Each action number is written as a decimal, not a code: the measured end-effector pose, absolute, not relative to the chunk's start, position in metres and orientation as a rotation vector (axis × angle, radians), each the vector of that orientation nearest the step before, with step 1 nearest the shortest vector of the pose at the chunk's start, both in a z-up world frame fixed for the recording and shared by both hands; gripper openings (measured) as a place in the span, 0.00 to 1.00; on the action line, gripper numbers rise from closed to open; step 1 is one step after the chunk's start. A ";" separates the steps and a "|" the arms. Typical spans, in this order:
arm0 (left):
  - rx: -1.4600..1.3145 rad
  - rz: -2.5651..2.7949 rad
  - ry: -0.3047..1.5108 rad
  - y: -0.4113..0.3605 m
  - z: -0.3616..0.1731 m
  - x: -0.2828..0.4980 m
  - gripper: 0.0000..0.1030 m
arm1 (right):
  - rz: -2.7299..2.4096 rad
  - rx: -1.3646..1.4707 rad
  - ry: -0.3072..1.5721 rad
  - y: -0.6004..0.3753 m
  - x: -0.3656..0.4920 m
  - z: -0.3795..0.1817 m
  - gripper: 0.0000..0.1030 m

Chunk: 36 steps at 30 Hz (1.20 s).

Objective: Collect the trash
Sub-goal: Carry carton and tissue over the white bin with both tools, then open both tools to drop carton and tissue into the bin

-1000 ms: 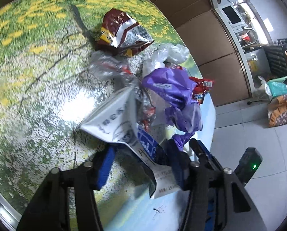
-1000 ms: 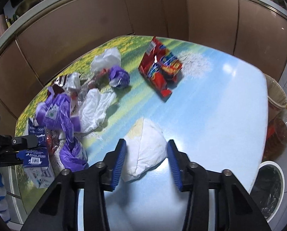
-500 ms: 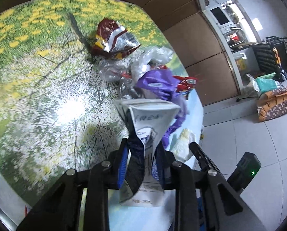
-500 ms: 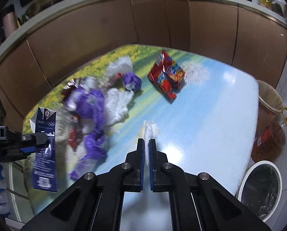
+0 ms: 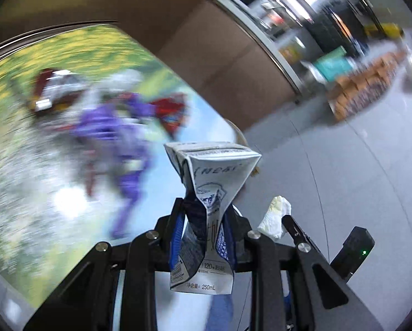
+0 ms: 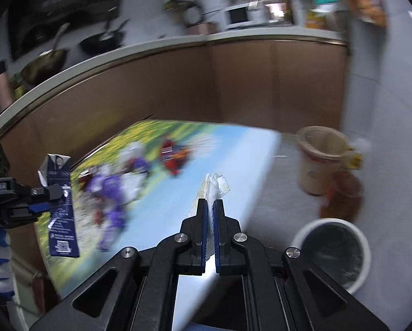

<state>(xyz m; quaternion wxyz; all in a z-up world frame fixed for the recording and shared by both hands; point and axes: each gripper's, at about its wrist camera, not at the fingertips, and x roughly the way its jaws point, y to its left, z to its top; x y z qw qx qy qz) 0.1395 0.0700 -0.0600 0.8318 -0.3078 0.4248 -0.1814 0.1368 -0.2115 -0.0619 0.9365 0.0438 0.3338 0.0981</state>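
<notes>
Both hands loaded. Left hand-held gripper (image 5: 203,237) is clamped on a crushed milk carton (image 5: 210,193), pinched at its waist so the top flares above the pads and the printed bottom hangs below — carton is off the bench (image 6: 233,165), in the air. Right hand-held gripper (image 6: 210,220) is squeezed nearly together on a crumpled white tissue (image 6: 215,186), only a thin bit of paper between the pads, most of it sticking out past the tips.

Rest of the trash is on the bench: purple wrappers (image 5: 115,129), a red snack bag (image 6: 174,157), a dark red-and-silver bag (image 5: 52,91) (all motion-blurred, details unreadable). A white bin with a dark liner (image 6: 333,251) stands on the floor by the bench corner, just below and to the right of the right hand-held gripper; a tan basket (image 6: 320,155) stands further back.

Risks, as I judge them:
- Tissue grip is shallow — a fast swing could shake it loose short of the bin.
- Carton is held off-centre and twisted; it may pivot or slip out, or drip leftover liquid.
- Releasing over the bin's rim rather than its mouth drops trash on the floor.
- Two hands aiming at one opening could collide.
</notes>
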 end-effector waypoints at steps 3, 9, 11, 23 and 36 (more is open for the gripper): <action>-0.566 -0.474 0.920 0.012 -0.055 0.161 0.24 | 0.101 0.121 0.671 -0.256 0.132 -0.063 0.04; -0.406 -0.602 0.981 -0.117 -0.065 0.216 0.24 | -0.100 0.180 0.695 -0.338 0.140 -0.090 0.04; -0.354 -0.630 1.003 -0.160 -0.075 0.234 0.24 | -0.135 0.194 0.713 -0.356 0.147 -0.101 0.04; -0.174 -0.685 1.096 -0.298 -0.147 0.291 0.25 | -0.253 0.243 0.814 -0.418 0.197 -0.168 0.07; -0.160 -0.738 1.042 -0.297 -0.138 0.280 0.42 | -0.293 0.265 0.800 -0.427 0.193 -0.170 0.35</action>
